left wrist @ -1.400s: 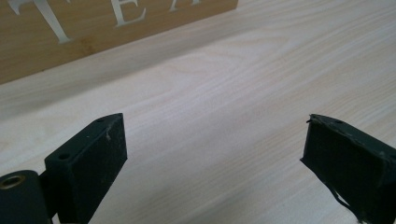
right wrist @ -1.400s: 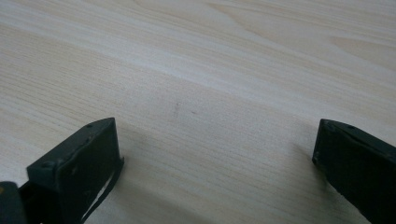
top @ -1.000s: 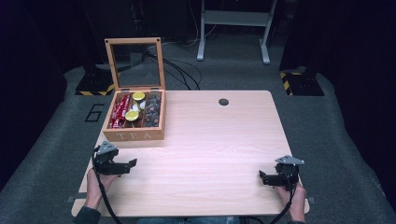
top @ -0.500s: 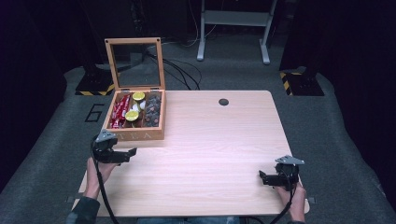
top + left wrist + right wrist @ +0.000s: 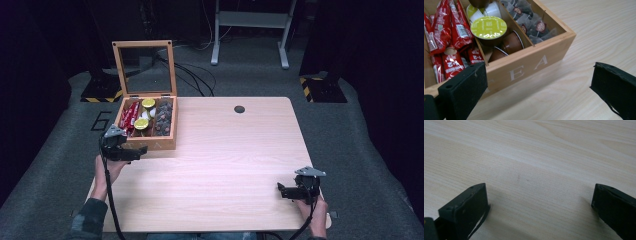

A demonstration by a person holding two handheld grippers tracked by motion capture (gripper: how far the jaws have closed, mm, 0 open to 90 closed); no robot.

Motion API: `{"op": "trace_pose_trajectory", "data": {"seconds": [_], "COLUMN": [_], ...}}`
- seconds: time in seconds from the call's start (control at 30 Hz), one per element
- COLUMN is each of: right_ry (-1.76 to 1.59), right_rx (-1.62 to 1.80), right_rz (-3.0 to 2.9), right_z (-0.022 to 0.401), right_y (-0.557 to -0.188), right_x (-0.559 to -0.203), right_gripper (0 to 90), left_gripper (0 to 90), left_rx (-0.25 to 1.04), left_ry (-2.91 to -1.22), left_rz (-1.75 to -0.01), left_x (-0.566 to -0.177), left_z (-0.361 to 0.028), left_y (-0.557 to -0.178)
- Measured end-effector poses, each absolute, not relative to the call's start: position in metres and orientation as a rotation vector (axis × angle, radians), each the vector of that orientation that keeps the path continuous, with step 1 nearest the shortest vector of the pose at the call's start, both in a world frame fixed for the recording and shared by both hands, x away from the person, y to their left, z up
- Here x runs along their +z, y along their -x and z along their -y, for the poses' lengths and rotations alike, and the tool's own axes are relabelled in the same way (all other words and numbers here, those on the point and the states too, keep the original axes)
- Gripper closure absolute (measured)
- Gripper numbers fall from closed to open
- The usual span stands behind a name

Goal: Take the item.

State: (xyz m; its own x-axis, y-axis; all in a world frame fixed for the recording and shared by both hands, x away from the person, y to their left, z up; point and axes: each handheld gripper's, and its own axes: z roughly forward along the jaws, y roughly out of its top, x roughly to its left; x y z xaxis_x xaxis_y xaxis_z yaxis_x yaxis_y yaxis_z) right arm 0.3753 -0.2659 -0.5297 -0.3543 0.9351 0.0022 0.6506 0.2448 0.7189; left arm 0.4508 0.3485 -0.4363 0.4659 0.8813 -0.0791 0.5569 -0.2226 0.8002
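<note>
Since a second ago the left gripper [image 5: 134,151] has lifted toward the open wooden tea box [image 5: 150,144] at the table's far left, jaws just widening, empty. Probably picking next. The right gripper [image 5: 285,191] rests released, near right.

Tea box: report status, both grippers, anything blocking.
Left gripper open, jaws just opening, nothing between them, at the tea box front. Right gripper open, empty, low over the table. Box lid up; no obstruction.
</note>
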Motion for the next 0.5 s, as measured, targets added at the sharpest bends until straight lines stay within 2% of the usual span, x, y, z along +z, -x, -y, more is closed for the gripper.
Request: {"op": "trace_pose_trajectory", "data": {"seconds": [0.5], "right_ry": [-1.443], "right_rx": [0.888], "right_rz": [-2.094], "right_z": [0.266], "right_y": [-0.375], "right_x": [-0.53], "right_gripper": [0.0], "left_gripper": [1.1], "left_rx": [0.513], "left_ry": [-1.876], "left_rz": [-1.23], "left_x": [-0.428], "left_z": [-0.351], "left_y": [-0.49]}}
